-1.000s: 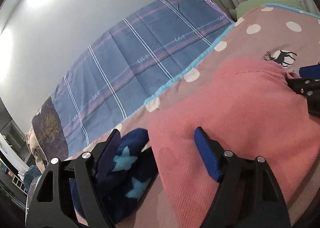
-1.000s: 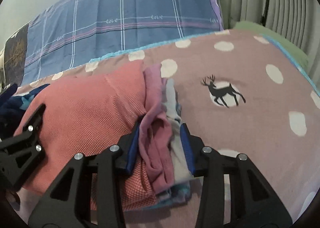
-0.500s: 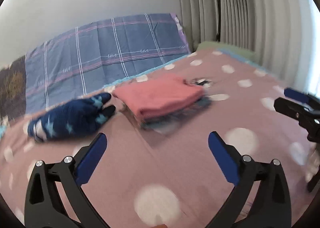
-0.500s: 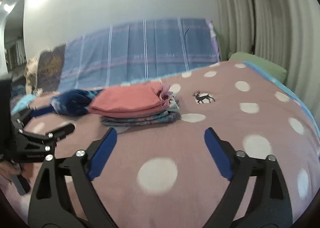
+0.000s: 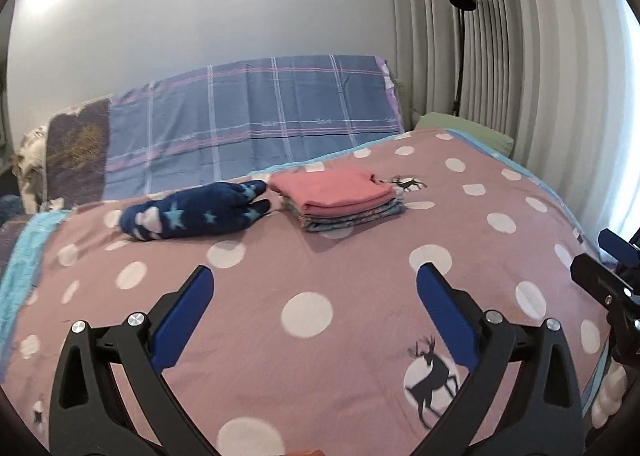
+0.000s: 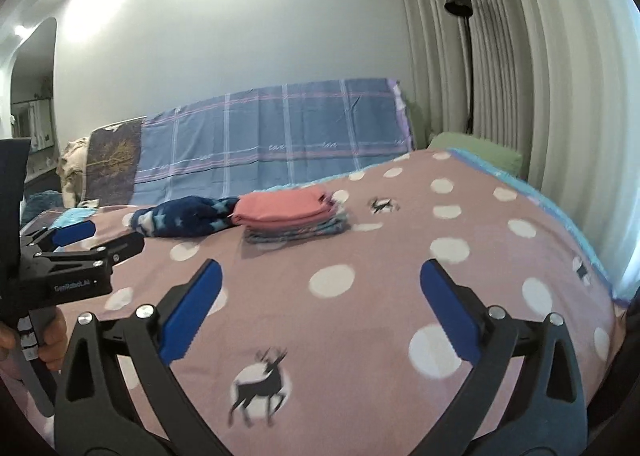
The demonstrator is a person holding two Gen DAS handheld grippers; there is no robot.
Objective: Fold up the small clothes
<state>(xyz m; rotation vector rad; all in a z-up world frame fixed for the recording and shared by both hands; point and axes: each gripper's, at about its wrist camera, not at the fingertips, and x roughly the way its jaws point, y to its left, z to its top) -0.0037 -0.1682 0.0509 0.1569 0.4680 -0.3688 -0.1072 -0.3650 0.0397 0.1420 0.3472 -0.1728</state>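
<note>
We are holding the left claw (image 5: 312,306) and right claw (image 6: 320,298) spread wide and gripping nothing above the mauve polka-dot bed cover (image 5: 360,268), well apart from the folded stack of small clothes topped in coral pink (image 5: 340,198), lying beside a navy star-patterned fleece bundle (image 5: 196,214). Only the right view is showing "GenRobot.AI" lettering (image 6: 72,287) on the left claw's body, with fingers (image 6: 54,340) gripping its handle.

Bedding and clothes, colours
Mauve bedspread (image 5: 360,256), white dots, dark deer; salmon top (image 5: 328,192); navy fleece (image 5: 192,212), pale-blue stars; blue plaid sheet (image 5: 256,116).
</note>
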